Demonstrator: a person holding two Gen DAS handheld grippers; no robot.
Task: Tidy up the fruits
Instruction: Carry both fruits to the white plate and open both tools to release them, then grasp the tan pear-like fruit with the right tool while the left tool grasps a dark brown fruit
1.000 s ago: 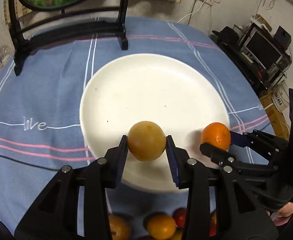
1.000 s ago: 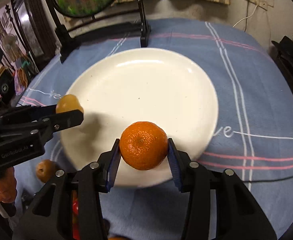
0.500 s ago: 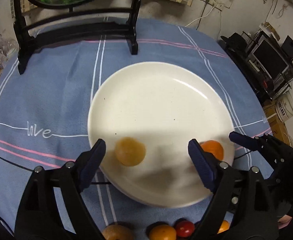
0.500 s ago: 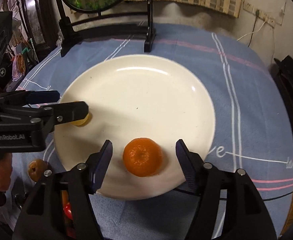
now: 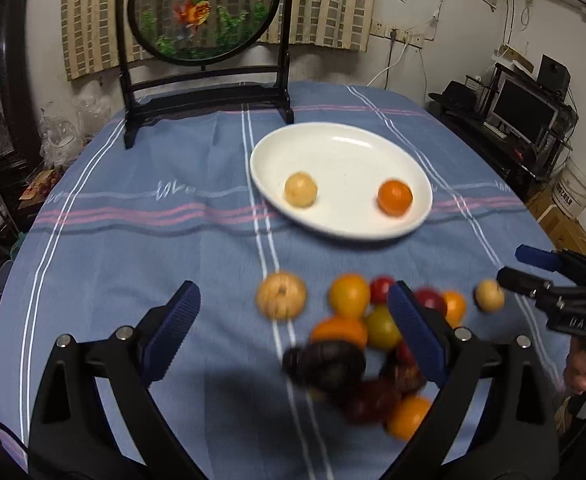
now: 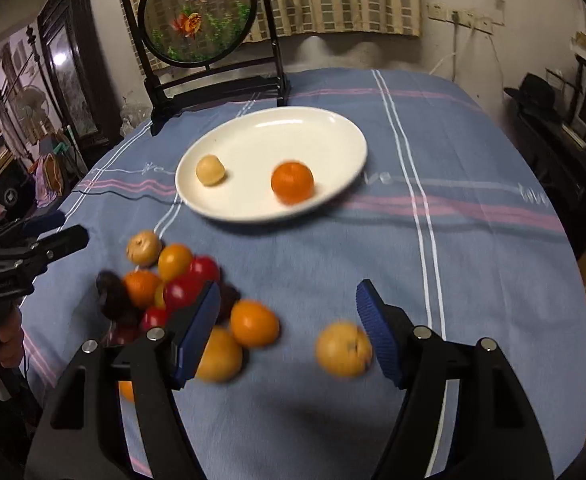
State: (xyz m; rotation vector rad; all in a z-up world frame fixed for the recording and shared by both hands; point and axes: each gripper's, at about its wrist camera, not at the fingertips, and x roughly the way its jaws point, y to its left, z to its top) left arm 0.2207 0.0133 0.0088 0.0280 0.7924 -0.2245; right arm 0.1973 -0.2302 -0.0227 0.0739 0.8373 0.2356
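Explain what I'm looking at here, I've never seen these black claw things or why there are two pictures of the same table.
A person holds a two-finger gripper in each hand, each with a camera looking along its fingers. One picture is from the left gripper, the other from the right gripper. Both are opening and hold nothing. On the blue striped tablecloth sits a white plate carrying a pale yellow fruit and a mandarin. Nearer lies a loose pile of fruit: orange, yellow, red and dark pieces, blurred. Behind stands a round goldfish screen.
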